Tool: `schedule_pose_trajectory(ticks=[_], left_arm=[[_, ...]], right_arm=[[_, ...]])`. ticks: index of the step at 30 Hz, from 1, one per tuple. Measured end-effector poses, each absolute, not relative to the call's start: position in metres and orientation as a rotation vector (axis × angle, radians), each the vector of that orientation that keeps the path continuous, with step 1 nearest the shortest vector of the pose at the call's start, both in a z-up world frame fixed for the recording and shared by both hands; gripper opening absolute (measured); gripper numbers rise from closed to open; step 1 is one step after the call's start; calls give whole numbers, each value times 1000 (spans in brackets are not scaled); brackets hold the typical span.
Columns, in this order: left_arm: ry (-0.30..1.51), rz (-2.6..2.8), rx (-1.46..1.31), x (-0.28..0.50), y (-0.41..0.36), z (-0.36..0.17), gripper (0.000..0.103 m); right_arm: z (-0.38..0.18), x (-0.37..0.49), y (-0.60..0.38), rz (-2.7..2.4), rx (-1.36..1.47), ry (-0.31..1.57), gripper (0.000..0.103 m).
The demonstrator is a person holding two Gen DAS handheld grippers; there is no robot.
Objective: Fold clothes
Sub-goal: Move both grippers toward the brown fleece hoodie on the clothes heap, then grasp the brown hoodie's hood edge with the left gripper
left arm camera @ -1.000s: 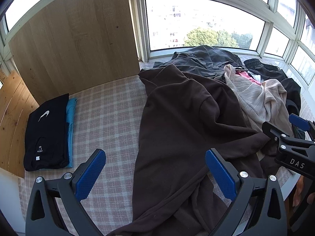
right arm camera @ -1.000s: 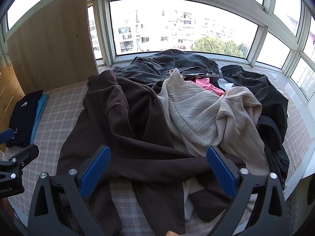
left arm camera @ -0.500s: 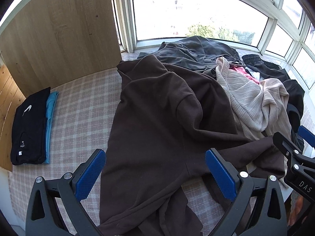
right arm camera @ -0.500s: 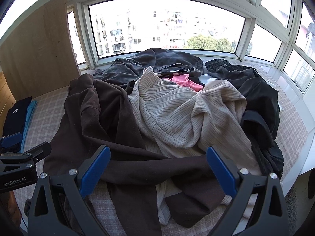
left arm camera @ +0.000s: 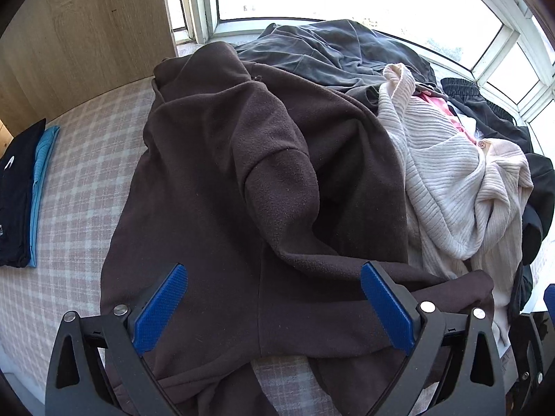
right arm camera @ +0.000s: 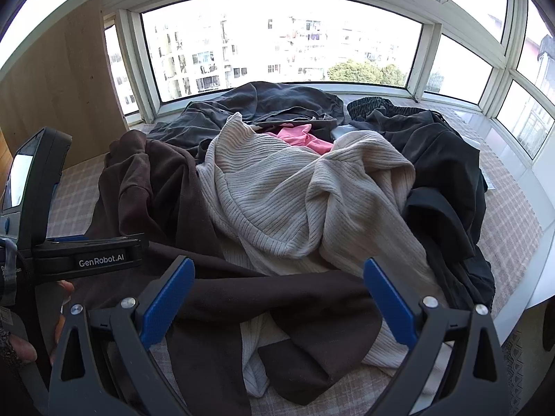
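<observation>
Change: left hand-held gripper [left arm camera: 274, 303] has been lowered over the brown fleece [left arm camera: 242, 173], jaws spread but closing, nothing pinched.
Right hand-held gripper [right arm camera: 279, 300]: spread, empty.
Meaning: a first grasp is judged imminent.

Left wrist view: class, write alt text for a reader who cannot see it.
Open tongs, closing with nothing gripped, hang over a brown fleece spread on a checked bed. A cream sweater lies at right, folded shirts at left.

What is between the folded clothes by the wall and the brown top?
Only bare checked cloth. The left wrist view shows it running from the folded clothes to the brown top, with nothing lying on that stretch.
</observation>
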State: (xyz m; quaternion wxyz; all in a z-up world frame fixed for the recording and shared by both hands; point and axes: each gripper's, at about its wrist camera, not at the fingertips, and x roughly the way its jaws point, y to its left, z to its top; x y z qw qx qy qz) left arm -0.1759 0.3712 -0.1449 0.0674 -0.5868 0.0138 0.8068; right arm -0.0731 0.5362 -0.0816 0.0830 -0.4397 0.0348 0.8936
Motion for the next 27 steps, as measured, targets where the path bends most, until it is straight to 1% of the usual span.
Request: schedule_pose_trajectory(ticks=[1,2,3,4,5,7,8,11,12,18,23,27], left_arm=[[53,2431,-1785,-178,373,-148,85],[58,2428,-1806,-181,375,-151,77],[48,2410,-1826,-183,376,-155,61],[31,2384,-1842,-185,376,-160,49],[13,2358,-1858,-188,376,-165,43],[-78,2289,-1857,-190,373,-172,11],[-137,2269,-1839,-189,369,-173,7],[-288,2266,-1725,-184,350,-165,6],[-296,2281,-1689,-183,343,-159,6],[-157,2409,-1557,-175,315,-127,4],[-181,2449,-1520,-173,273,-117,4],[-195,2515,-1498,-155,232,-103,4]], right_arm=[[-82,-73,538,2666,-1310,110,99],[-82,-74,540,2665,-1309,114,99],[-82,-74,543,2662,-1306,118,99],[-82,-74,545,2660,-1304,123,99],[-81,-75,547,2659,-1302,127,99],[-82,-76,549,2659,-1301,138,99],[-82,-78,550,2660,-1302,139,99],[-82,-85,549,2680,-1317,138,99],[-82,-89,547,2692,-1325,130,99],[-82,-119,530,2747,-1363,66,99],[-81,-150,505,2824,-1397,16,99],[-97,-184,479,2821,-1488,-97,99]])
